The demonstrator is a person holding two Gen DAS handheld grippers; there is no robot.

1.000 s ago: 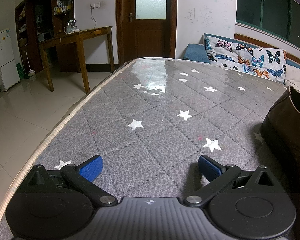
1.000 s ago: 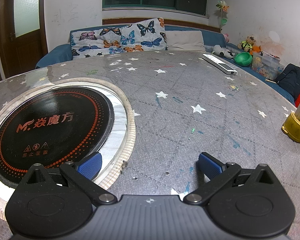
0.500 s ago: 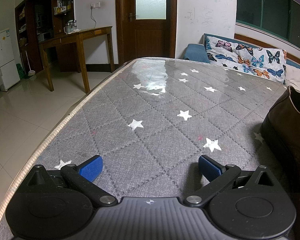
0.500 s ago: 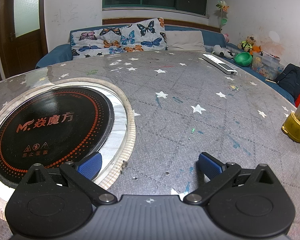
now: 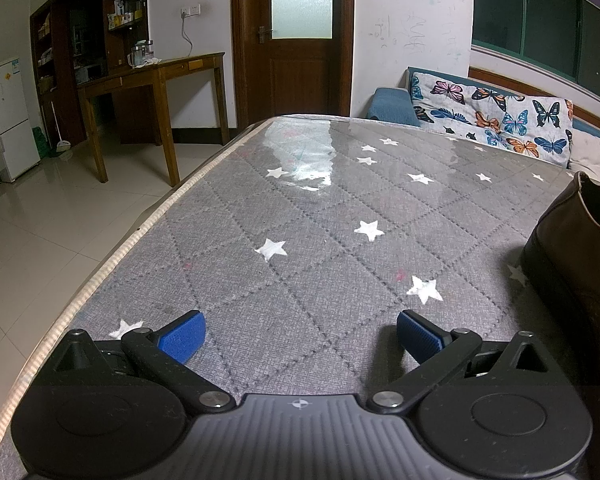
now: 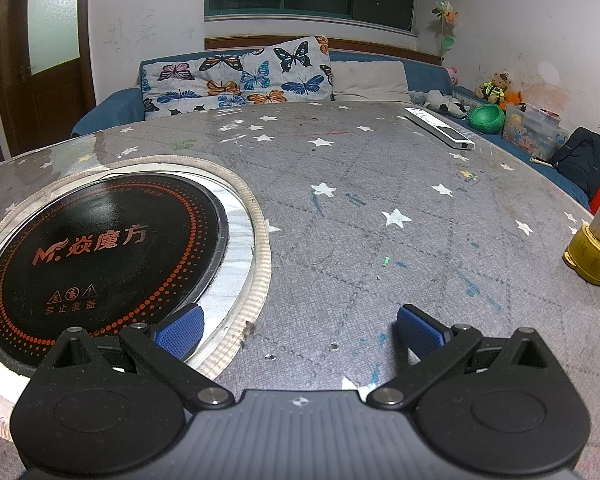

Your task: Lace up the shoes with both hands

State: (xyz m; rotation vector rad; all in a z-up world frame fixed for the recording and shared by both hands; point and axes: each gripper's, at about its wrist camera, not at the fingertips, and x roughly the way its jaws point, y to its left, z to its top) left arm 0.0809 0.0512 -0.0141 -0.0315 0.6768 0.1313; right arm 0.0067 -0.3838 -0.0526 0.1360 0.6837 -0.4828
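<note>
The brown shoe [image 5: 576, 256] stands on the star-print table [image 5: 320, 248], cut off at the frame's right edge, laces unseen; left gripper [image 5: 300, 338] beside it and right gripper [image 6: 300, 332] both gape wide, empty.

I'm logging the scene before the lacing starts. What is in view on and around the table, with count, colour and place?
shoe: 1, brown, right edge of the left wrist view, on the table
table: 1, grey quilted cover with white stars
induction hob: 1, black with orange print, set into the table, left in the right wrist view
remote: 1, white, far right of the table
yellow object: 1, table's right edge, cut off
butterfly cushions: white, on the blue sofa behind
side table: 1, wooden, by the door
left gripper: open, blue pads, empty
right gripper: open, blue pads, empty
</note>
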